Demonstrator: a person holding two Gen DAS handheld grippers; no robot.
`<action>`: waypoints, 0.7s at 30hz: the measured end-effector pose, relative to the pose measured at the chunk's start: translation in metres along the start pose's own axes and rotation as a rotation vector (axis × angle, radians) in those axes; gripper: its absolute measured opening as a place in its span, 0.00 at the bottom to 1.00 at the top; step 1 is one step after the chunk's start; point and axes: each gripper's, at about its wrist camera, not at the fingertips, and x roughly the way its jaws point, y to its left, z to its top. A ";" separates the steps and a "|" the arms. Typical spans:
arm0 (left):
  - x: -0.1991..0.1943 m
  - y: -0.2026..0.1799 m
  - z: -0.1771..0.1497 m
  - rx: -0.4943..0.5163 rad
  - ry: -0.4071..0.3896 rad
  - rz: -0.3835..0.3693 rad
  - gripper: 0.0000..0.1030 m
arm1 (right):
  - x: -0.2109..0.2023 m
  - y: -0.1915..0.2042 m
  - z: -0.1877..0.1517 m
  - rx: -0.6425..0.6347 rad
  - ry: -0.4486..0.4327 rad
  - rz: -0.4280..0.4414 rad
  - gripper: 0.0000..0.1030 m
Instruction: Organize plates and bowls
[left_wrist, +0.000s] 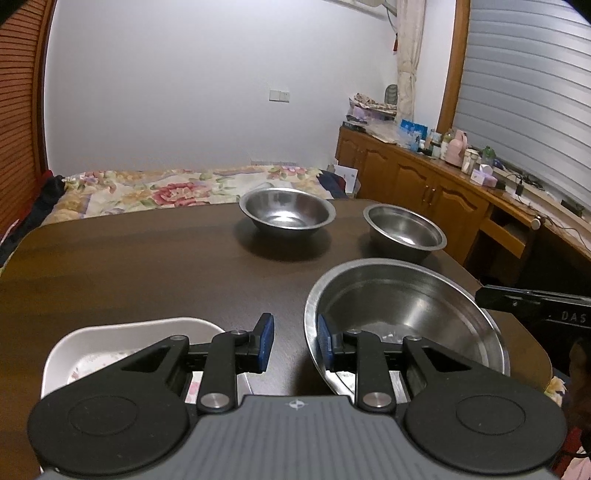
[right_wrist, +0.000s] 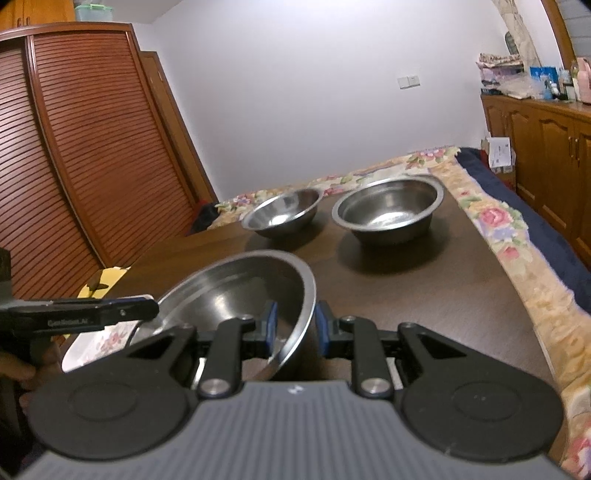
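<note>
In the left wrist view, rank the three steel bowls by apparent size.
1. Near steel bowl, tilted beside the left gripper: largest, though nearness to the camera inflates it.
2. Far left bowl.
3. Far right bowl: a bit narrower than the far left one, but the two are close enough that I would not rank them firmly.

My right gripper (right_wrist: 293, 326) is clamped on the rim of a tilted steel bowl (right_wrist: 236, 291) near the table's (right_wrist: 424, 291) front edge. Left gripper (right_wrist: 136, 308) comes in from the left w/ its tip at the bowl's left rim; can't tell if it's gripping. A floral white dish (right_wrist: 99, 343) sits below, front-left. Two more steel bowls at the far edge: a smaller one (right_wrist: 282, 212), a deeper one (right_wrist: 388, 208) just right of it.
</note>
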 end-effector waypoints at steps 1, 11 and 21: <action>0.000 0.000 0.002 0.003 -0.003 0.000 0.28 | -0.001 0.001 0.002 -0.007 -0.005 -0.003 0.24; 0.000 -0.007 0.027 0.063 -0.036 0.010 0.28 | -0.001 -0.002 0.019 -0.053 -0.032 -0.029 0.24; 0.011 -0.021 0.057 0.135 -0.057 0.003 0.28 | 0.000 -0.011 0.034 -0.084 -0.053 -0.066 0.24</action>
